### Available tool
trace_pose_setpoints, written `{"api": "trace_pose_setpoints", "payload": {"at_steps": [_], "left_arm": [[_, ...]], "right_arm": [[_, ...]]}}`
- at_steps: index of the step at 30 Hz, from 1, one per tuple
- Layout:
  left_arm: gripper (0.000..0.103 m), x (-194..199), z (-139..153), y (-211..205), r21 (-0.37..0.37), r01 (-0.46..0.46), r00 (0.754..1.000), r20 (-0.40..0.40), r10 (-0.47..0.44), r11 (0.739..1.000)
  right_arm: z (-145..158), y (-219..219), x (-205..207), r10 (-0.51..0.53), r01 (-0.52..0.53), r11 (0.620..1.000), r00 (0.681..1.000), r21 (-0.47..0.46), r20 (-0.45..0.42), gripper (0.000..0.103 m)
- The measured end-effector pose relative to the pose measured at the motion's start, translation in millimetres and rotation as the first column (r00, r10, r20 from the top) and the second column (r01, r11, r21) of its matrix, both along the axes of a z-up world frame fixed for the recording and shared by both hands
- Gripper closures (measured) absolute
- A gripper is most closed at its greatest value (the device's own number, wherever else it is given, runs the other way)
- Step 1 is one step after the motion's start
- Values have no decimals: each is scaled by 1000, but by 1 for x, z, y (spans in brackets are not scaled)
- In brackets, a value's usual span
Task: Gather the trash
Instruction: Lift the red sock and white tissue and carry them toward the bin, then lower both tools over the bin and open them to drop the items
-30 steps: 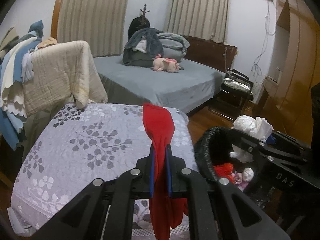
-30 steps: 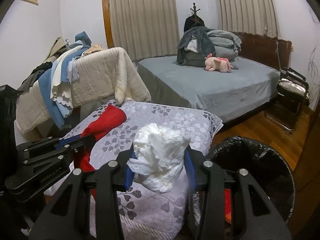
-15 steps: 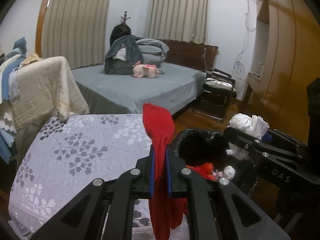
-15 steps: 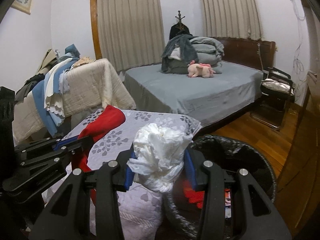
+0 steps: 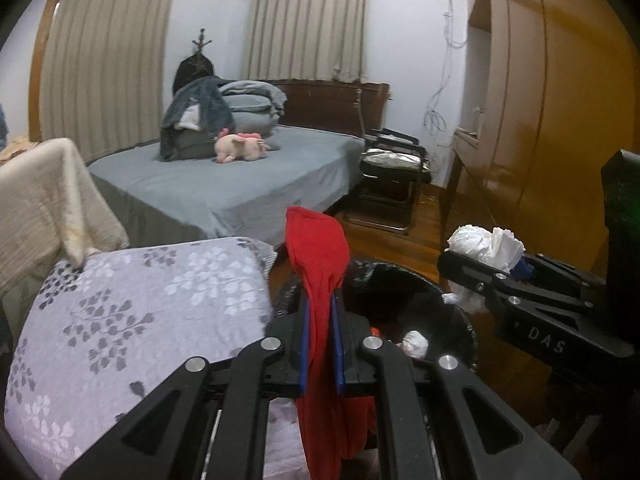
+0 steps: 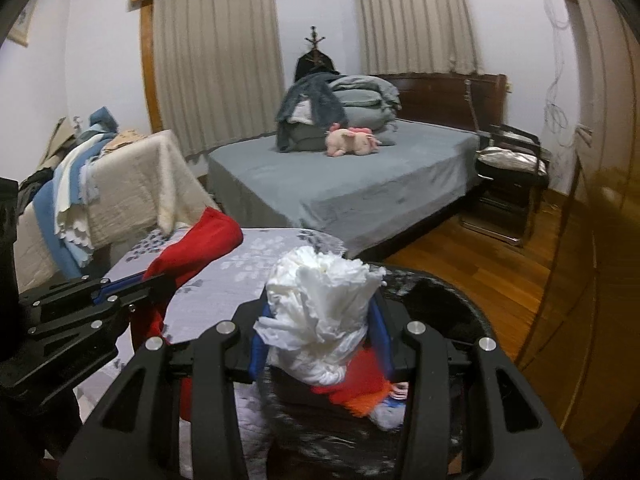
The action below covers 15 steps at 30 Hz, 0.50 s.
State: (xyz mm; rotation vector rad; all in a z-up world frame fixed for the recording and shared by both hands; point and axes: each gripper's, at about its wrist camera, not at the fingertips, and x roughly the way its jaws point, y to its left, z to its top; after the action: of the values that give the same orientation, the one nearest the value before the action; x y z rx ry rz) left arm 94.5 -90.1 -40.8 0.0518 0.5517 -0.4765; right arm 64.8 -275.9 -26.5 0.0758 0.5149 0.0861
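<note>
While both grippers hang at the black trash bin (image 5: 460, 312), we record each as loaded. We find the left gripper (image 5: 320, 344) with its jaws drawn almost together, pinching a red cloth (image 5: 320, 256) that stands up above the blue pads and droops below them, at the bin's near edge beside the floral quilt (image 5: 132, 312). We find the right gripper (image 6: 320, 344) with its jaws part-way apart, clamped on a crumpled white wad (image 6: 320, 300) that fills the gap between them. We see this wad held over the bin's mouth (image 6: 440, 300), where red and white scraps already lie inside.
</note>
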Motion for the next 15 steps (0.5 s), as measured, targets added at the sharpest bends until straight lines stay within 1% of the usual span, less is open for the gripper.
{"api": "trace_pose_setpoints", "payload": {"at_steps": [10,15], "left_arm": [[94,27,-22,-53,-3,102,994,-27,-102,995],[94,44,-32,-78,4,129,991,-43,-128,992]], "right_arm": [[-24,-45,16,-101,100,994,994,-34,-44,62],[-38,-60,29,-133,130,990,989,-46,-61,62]]}}
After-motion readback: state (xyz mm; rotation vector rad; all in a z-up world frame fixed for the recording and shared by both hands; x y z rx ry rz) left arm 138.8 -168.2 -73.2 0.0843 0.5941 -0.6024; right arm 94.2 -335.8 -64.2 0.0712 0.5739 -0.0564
